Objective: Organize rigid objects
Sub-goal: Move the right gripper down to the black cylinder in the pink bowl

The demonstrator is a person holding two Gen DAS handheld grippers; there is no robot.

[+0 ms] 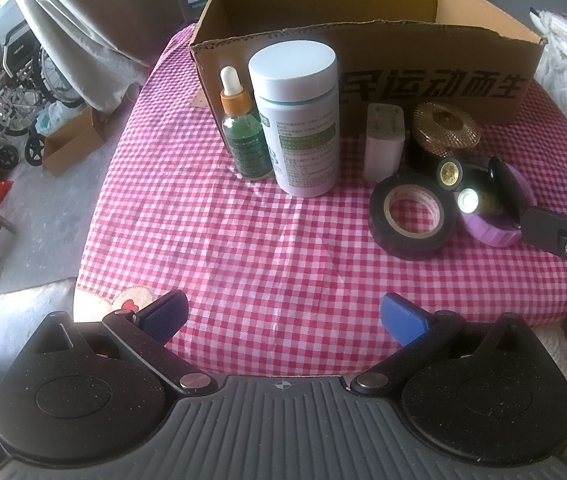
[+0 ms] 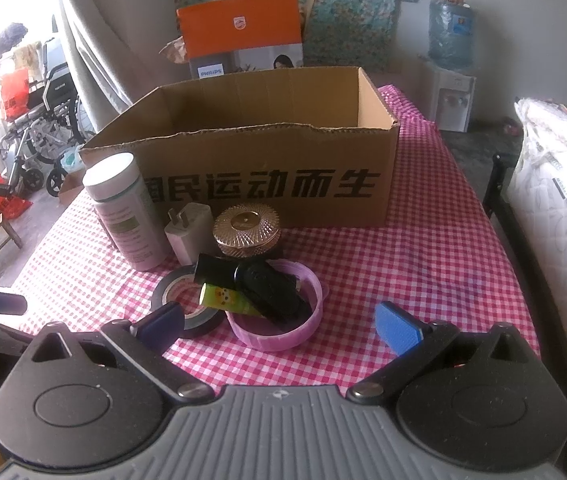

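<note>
Both claws hang released over the checked desk [image 1: 243, 240], the left claw [image 1: 283, 316] back from the cluster, the right claw [image 2: 279, 320] just before the purple lid [image 2: 283, 332]. That lid lies upturned, holding a black clip-like piece [image 2: 271, 288] and a small green tube [image 2: 223, 298]; a tape roll [image 1: 411, 220] touches it. Behind stand a white bottle [image 1: 295, 120], dropper bottle [image 1: 243, 132], charger plug [image 1: 383, 140] and gold-lidded jar [image 1: 443, 132], all in front of the open cardboard box [image 2: 263, 184].

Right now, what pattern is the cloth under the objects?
Red-and-white gingham check on the tablecloth, clearest in the left wrist view.
</note>
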